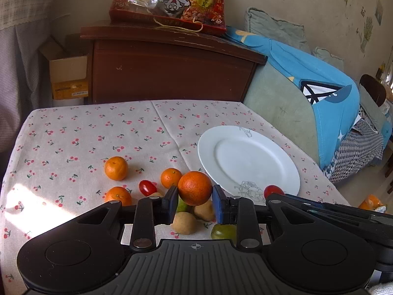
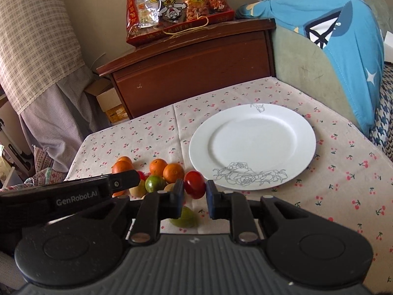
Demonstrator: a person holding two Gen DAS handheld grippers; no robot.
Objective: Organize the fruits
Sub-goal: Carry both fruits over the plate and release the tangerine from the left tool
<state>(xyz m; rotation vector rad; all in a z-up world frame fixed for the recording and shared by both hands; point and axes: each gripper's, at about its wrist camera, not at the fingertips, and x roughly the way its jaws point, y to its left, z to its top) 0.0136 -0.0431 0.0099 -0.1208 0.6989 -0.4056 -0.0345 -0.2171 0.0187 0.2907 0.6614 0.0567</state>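
Fruits sit in a little bunch on the cherry tablecloth (image 2: 343, 172), just beside the white plate (image 2: 282, 113), and the plate has nothing on it yet.

We hold two fruits up off the cloth. Our left tongs (image 1: 195, 198) are closed on a round orange (image 1: 194, 188), with one pad on each side of its middle. Our right tongs (image 2: 194, 193) are closed on a small red tomato (image 2: 194, 184) the same way.

We think the orange is firm and a bit bumpy, so it should not slip much. The tomato looks smooth and shiny, and we guess it is soft, so we should squeeze it gently or it may pop out or squash.

More oranges (image 1: 116, 168), another tomato (image 1: 147, 187), some brown fruits (image 1: 184, 223) and a green one (image 2: 155, 183) wait on the cloth. All are round, so they may roll on the plate.
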